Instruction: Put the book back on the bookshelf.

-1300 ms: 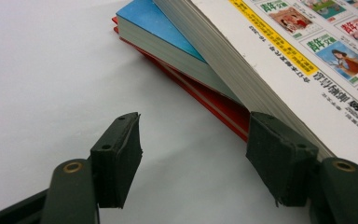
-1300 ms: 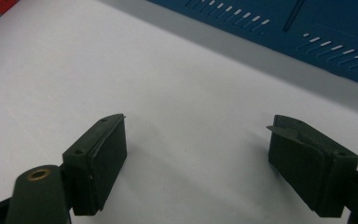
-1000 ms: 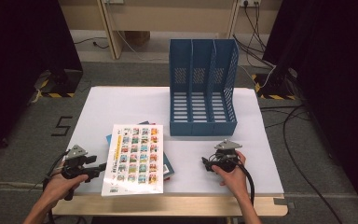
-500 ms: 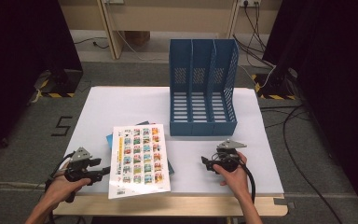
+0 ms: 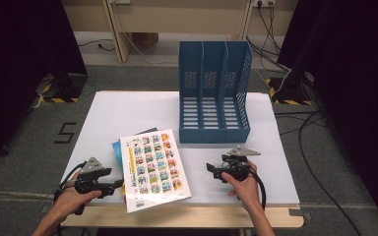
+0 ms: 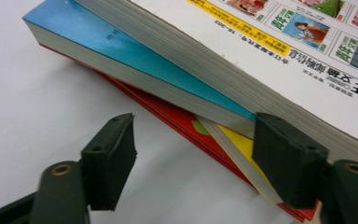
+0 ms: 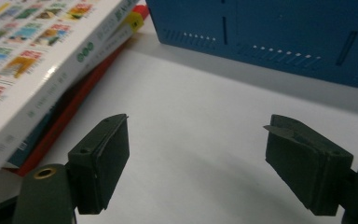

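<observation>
A stack of books (image 5: 152, 169) is seen lying on the white counter (image 5: 128, 110), left of the blue file rack (image 5: 214, 93). Left gripper (image 5: 115, 186): jaws just opened, apart at the stack's edge, nothing clamped. Right gripper (image 5: 210, 169): jaws apart, empty.

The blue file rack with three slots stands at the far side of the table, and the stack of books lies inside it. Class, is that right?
Not quite. The stack of books lies flat on the table in front of the blue file rack, as the high view shows.
</observation>
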Action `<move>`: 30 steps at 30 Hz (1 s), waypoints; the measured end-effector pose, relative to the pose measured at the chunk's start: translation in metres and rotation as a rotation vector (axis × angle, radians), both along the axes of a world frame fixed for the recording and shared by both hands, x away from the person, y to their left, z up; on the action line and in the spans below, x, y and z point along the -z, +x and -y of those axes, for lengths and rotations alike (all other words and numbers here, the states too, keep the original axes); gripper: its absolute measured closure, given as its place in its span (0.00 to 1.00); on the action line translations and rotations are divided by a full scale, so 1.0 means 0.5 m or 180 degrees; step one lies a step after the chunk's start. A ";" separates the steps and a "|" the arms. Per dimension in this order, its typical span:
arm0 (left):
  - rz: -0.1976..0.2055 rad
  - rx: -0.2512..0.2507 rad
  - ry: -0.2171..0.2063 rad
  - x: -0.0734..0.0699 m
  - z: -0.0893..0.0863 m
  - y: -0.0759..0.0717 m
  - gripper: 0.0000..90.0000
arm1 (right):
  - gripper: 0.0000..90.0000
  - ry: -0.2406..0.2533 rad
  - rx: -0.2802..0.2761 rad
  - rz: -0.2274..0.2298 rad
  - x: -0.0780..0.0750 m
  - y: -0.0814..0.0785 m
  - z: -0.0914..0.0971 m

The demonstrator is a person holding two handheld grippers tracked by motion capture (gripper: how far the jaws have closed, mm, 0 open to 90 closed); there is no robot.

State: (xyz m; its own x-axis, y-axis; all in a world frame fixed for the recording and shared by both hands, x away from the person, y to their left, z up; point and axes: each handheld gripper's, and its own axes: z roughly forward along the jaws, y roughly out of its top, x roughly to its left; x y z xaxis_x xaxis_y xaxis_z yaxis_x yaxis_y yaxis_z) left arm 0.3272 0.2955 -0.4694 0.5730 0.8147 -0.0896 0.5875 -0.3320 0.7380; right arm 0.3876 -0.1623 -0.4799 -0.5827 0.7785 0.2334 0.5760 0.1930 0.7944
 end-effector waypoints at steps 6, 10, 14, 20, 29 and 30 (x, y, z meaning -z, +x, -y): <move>0.0008 -0.0017 -0.0017 0.002 -0.001 0.000 0.28 | 0.25 0.0278 -0.0154 -0.0038 -0.012 -0.007 -0.021; 0.0002 -0.0014 -0.0027 0.003 -0.001 0.001 0.28 | 0.25 0.0330 -0.0252 -0.0049 -0.016 -0.007 -0.041; 0.0003 0.0032 0.0004 -0.001 0.001 -0.004 0.31 | 0.24 0.0445 -0.0392 -0.0102 -0.018 -0.008 -0.065; 0.0000 0.0076 -0.0049 -0.004 -0.003 -0.004 0.28 | 0.24 0.0394 -0.0527 -0.0121 -0.019 0.003 -0.099; 0.0056 0.0043 -0.0092 -0.007 -0.005 -0.003 0.23 | 0.24 0.0353 -0.0645 -0.0146 -0.017 0.011 -0.133; 0.0048 0.0047 -0.0081 -0.007 -0.004 -0.003 0.24 | 0.23 0.0349 -0.0655 -0.0151 -0.017 0.012 -0.134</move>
